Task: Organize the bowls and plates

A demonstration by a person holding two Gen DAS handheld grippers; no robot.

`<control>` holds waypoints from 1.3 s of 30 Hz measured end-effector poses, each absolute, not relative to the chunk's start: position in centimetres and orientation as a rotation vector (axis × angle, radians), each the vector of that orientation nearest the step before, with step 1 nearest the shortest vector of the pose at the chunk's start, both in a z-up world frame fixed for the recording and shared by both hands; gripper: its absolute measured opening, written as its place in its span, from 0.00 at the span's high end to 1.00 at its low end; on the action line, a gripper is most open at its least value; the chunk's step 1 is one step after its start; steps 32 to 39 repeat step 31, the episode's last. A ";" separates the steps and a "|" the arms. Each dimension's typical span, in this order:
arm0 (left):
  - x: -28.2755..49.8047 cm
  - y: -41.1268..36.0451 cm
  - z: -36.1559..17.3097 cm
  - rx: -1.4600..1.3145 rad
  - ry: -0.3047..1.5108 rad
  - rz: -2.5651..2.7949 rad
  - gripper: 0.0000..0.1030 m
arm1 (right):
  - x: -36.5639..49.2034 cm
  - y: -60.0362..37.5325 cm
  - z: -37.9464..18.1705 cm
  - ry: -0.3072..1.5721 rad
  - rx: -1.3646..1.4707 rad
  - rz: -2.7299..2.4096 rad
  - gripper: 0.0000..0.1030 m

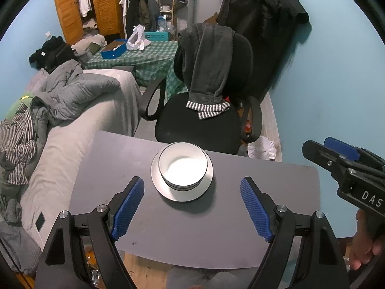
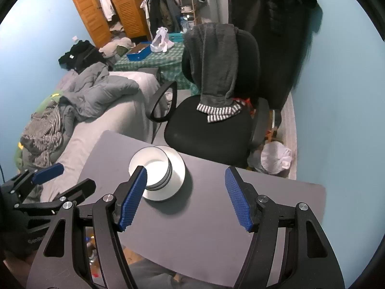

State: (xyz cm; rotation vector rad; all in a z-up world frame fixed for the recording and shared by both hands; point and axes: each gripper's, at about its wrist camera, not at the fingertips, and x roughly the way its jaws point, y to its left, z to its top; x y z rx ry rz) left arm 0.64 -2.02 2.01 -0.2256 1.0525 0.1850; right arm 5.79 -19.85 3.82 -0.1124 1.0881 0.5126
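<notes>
Both grippers, left gripper [image 1: 192, 207] and right gripper [image 2: 185, 196], hang wide and empty just short of the bowls [image 1: 182, 166] stacked on the plate [image 1: 207, 183] mid-table [image 1: 264, 216]; a careless nudge could topple that stack.

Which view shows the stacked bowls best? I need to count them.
The left wrist view: the bowls sit unobstructed on the plate. In the right wrist view, the right hand-held gripper finger covers part of them.

A black office chair [image 1: 204, 120] stands at twelve o'clock beyond the grey table [image 1: 168, 228], a dark grey garment [image 1: 209, 65] draped over its back. At nine o'clock a bed [image 1: 79, 132] carries rumpled grey bedding [image 1: 74, 91]; a wooden wardrobe [image 1: 72, 12] stands at eleven.
</notes>
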 end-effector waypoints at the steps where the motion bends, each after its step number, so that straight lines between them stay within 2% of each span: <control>1: 0.6 -2.0 2.0 -0.229 1.052 0.187 0.19 | 5.7 -19.8 3.9 1.087 -0.113 0.515 0.36; 39: 0.2 -1.7 1.9 -0.268 1.063 0.164 0.19 | 5.5 -19.6 3.7 1.095 -0.114 0.518 0.36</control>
